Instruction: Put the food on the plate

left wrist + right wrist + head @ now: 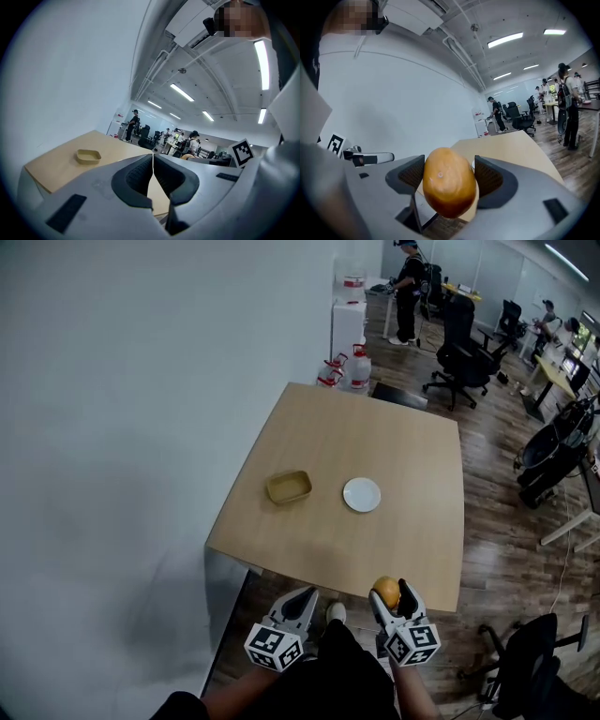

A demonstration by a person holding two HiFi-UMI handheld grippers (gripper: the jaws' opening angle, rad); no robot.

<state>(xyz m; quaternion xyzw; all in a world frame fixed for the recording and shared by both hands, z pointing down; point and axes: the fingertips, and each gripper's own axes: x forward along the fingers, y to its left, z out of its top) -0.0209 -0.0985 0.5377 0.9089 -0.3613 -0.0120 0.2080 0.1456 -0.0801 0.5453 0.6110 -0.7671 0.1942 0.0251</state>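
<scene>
Off the table's (403,446) near edge, your right gripper (395,602) pinched the orange food (449,183), well short of the white plate (362,494) at roughly twelve o'clock. Your left gripper's (153,173) jaws were pressed together, empty. Recommended: carry level, lower to plate centre, release only once resting.

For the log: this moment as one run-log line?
right gripper: shut on orange-yellow fruit | left gripper: shut, empty | white plate: bare, on table

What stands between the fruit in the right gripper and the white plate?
Nothing visible. The right gripper holds the orange fruit at the near table edge, and only bare tabletop lies between it and the plate. The tan dish sits left of the plate, off that line.
</scene>
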